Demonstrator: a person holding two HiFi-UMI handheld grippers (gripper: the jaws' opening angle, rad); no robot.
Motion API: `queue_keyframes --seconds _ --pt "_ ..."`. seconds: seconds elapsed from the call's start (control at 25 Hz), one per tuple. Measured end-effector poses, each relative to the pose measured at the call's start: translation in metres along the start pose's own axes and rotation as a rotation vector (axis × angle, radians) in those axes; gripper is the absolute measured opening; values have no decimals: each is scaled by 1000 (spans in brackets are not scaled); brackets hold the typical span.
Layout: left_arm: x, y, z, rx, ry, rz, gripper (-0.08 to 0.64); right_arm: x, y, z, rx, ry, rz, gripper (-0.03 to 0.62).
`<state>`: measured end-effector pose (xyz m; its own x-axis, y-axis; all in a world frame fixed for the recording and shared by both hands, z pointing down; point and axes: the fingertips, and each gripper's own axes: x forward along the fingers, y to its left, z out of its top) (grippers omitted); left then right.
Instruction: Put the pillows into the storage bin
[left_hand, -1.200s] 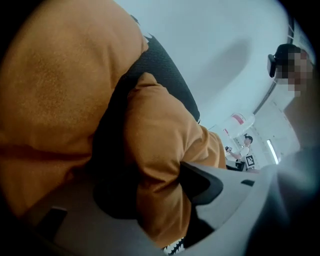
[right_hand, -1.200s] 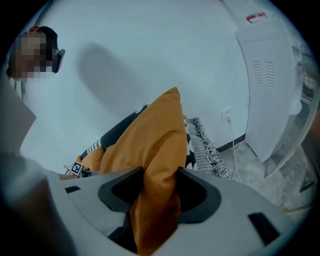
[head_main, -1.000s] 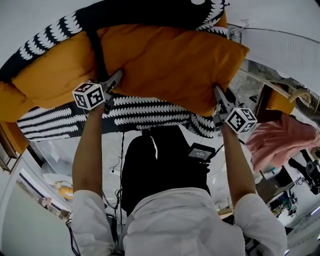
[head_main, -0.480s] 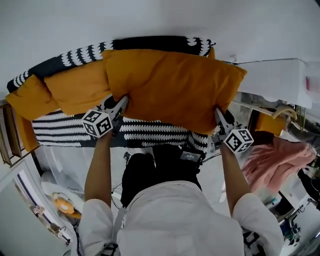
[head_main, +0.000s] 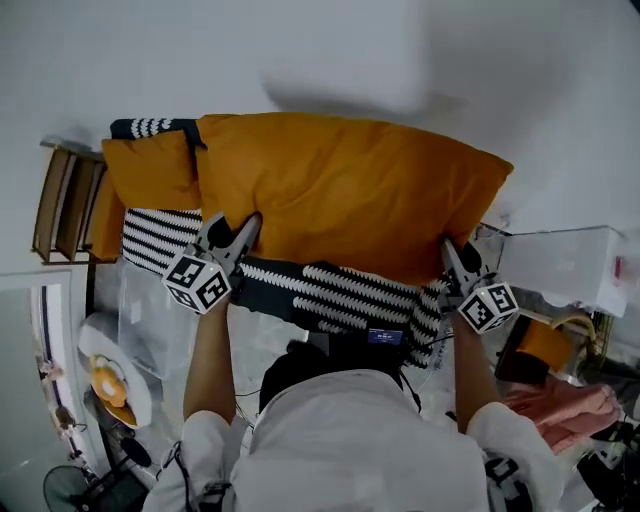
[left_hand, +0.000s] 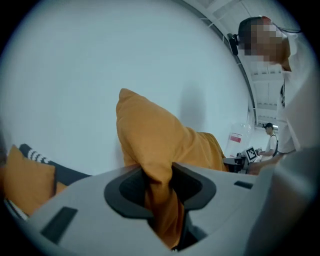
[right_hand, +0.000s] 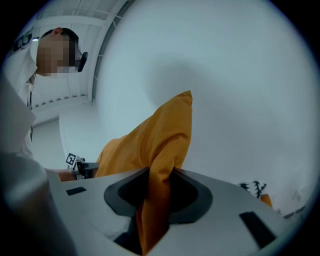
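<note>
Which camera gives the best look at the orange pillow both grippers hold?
Head view: the whole orange pillow shows, with the left gripper and right gripper clamped on its near edge. Each gripper view shows only one pinched corner between the jaws.

A lab hall staged with home goods. Beyond the fingers (head_main: 228, 240) of the left gripper (head_main: 245, 222) rises a bare white wall (head_main: 320, 60); left of them stands a wooden rack (head_main: 60, 215). Right of the fingers (head_main: 452, 262) of the right gripper (head_main: 445, 245) sit a clear box (head_main: 560, 265) and pink cloth (head_main: 565, 410). In the left gripper view, roof beams (left_hand: 264, 80) and a second person (left_hand: 272, 137) show right of the fingers.
</note>
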<state>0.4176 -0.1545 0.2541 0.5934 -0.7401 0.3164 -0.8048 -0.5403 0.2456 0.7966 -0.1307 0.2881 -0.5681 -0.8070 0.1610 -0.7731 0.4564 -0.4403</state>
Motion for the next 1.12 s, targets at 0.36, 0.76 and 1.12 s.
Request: queue_keyframes --seconds 0.36,0.76,1.12 --pt "-215 43 48 52 -205 269 141 78 179 38 -143 -45 302 133" --pt "-474 43 35 98 -324 506 141 92 403 10 -204 -56 567 133" --pt "-683 30 -3 123 -419 742 140 109 598 -42 -264 -30 822 133"
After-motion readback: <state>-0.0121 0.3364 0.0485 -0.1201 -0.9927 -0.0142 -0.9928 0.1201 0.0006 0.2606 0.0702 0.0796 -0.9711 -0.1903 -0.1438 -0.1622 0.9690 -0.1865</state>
